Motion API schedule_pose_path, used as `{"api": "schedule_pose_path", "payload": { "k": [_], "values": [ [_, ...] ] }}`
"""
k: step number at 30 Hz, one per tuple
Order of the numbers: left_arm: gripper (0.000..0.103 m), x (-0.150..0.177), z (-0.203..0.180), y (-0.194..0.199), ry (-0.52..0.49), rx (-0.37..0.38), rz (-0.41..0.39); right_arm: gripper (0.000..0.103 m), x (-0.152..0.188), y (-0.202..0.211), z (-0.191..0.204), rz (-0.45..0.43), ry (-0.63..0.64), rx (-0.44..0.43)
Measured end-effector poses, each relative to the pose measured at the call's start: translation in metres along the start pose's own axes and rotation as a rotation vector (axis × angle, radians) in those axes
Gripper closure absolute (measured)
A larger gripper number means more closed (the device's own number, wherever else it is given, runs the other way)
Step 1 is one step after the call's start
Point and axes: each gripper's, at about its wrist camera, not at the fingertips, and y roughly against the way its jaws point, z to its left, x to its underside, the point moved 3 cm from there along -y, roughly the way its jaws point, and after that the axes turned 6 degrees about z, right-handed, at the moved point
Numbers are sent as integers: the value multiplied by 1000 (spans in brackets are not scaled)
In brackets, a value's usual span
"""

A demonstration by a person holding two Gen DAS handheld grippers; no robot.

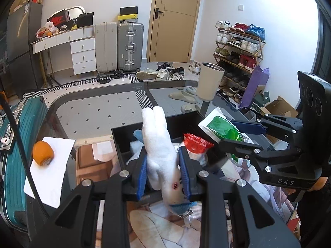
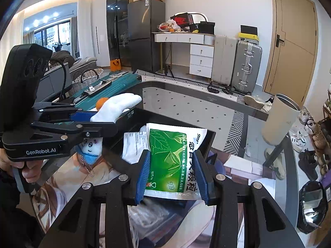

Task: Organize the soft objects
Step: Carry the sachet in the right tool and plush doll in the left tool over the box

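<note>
My left gripper (image 1: 163,170) is shut on a white plush bunny keychain (image 1: 160,144), held over the black open box (image 1: 124,142). The bunny's ears point away from me and its face and blue scarf hang near my wrist. My right gripper (image 2: 172,170) is shut on a green and white medicine sachet (image 2: 170,155), also above the black box (image 2: 209,144). In the left wrist view the right gripper (image 1: 238,133) holds the sachet (image 1: 221,128) at the right. In the right wrist view the left gripper (image 2: 93,121) holds the bunny (image 2: 118,105) at the left. A red-topped packet (image 1: 195,142) lies in the box.
An orange (image 1: 43,153) sits on white paper (image 1: 49,165) on the glass table at the left. A beige cup (image 1: 210,80) stands at the table's far right. A teal suitcase (image 1: 12,144) lies beside the table. White packets (image 2: 134,144) lie in the box.
</note>
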Motion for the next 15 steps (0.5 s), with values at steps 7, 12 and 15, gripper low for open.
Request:
{"api": "schedule_pose_path", "payload": {
  "k": [7,12,15],
  "values": [
    [76,-11,10,-17,13,-11,23,62,-13,-26,-7,25,13,-12],
    [76,-13,15,-29,9,-9,42,62,-17,-43,-11,51,22,-18],
    [76,-14,14,-36,-8,-11,55,62,-20,-50,-13,62,30,-20]
  ]
}}
